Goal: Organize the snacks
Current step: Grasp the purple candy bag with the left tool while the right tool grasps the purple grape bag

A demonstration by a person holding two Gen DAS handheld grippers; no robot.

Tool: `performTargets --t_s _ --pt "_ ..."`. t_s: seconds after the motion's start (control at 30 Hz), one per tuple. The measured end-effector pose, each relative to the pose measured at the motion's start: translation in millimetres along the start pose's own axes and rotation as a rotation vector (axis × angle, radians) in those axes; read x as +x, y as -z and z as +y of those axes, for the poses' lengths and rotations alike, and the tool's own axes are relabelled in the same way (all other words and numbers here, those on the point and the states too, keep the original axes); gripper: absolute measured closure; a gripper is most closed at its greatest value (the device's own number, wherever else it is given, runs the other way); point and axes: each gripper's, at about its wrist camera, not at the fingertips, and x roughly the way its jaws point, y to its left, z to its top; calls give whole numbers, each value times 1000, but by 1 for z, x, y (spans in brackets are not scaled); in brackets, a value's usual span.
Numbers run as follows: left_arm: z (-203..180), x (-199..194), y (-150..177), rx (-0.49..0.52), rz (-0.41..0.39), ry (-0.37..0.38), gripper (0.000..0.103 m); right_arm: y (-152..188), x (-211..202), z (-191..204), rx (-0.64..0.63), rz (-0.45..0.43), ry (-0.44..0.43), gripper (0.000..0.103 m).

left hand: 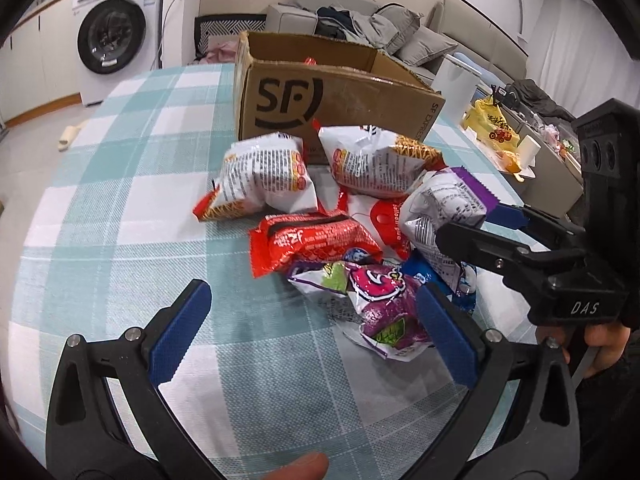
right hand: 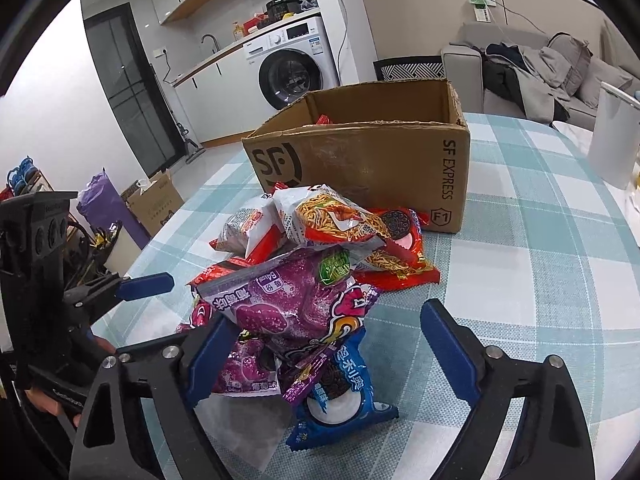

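Observation:
A pile of snack packets lies on the checked tablecloth in front of an open SF cardboard box. The pile holds noodle packets, a red packet, purple packets and a blue Oreo packet. My left gripper is open, its right finger beside a purple packet. My right gripper is open, with its jaws on either side of the upper purple packet and the blue packet, low at the pile's near side.
A red item shows inside the box. A white cylinder stands at the table's right. A washing machine and a sofa lie beyond the table. A yellow bag sits on a side counter.

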Motion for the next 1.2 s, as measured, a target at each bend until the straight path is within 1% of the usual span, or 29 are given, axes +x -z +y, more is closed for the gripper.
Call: performTargets --t_s 0.2,0.27,0.43,0.73,0.8,0.83,0.9,0.97,1.13,1.2 --pt "3 12 1 -26 16 14 1 1 2 2 0 -3 -9 19" --pt "5 15 1 -37 14 22 1 1 3 3 0 4 -15 25" --pt "8 22 2 -61 22 46 1 1 3 5 -4 -1 -24 29" --pt "1 29 3 -40 37 113 19 1 1 9 -21 -10 -34 37" --pt "-1 28 5 -41 32 140 28 1 1 10 -26 -12 -37 40" --pt "-1 28 5 -41 32 156 31 1 0 10 -30 -13 -35 41" --pt "-4 27 7 -35 26 178 40 1 1 10 -32 -14 -33 42" --pt "-5 27 7 -30 22 185 43 1 1 11 -33 -13 -33 48" --pt "-4 23 9 -28 4 196 50 3 1 12 -45 -14 -34 52" --pt "-3 21 9 -27 -2 204 57 3 0 12 -48 -15 -37 53"
